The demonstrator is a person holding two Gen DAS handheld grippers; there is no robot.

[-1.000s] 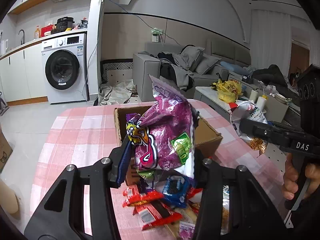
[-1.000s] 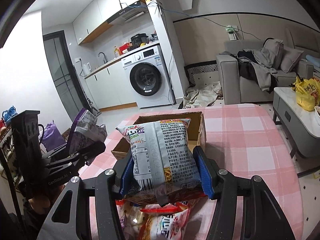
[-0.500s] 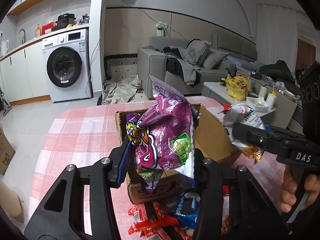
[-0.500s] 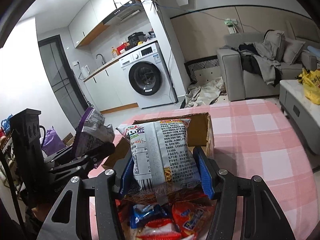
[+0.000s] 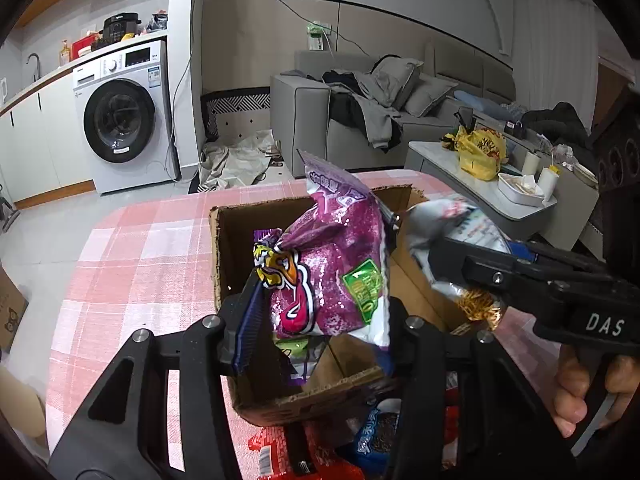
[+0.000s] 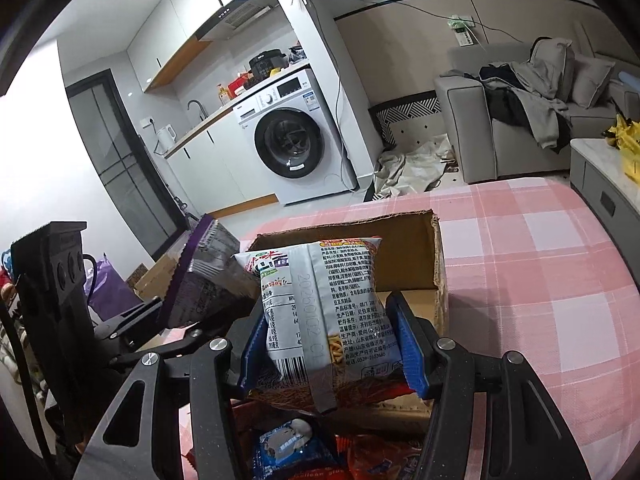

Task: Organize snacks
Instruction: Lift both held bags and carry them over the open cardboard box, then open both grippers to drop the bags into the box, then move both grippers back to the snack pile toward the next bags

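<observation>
Left wrist: left gripper (image 5: 320,320) fingers clamp the purple snack bag (image 5: 332,276) above the open cardboard box (image 5: 224,248) on the pink checked tabletop (image 5: 140,260). Right gripper (image 5: 472,264) at 3 o'clock, a hand (image 5: 580,392) on its grip.

Right wrist: right gripper (image 6: 332,348) fingers grip the grey noodle-snack bag (image 6: 324,312) over the box's near edge; loose snack packets (image 6: 288,448) at 6 o'clock.

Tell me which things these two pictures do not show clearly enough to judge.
- Floor of the cardboard box: in the left view the purple bag covers it; in the right view the silver bag does.
- Snacks in front of the box, red wrapper and blue pack: cut off by the bottom edge and the tool frames.
- Right hand: only fingers show.
</observation>
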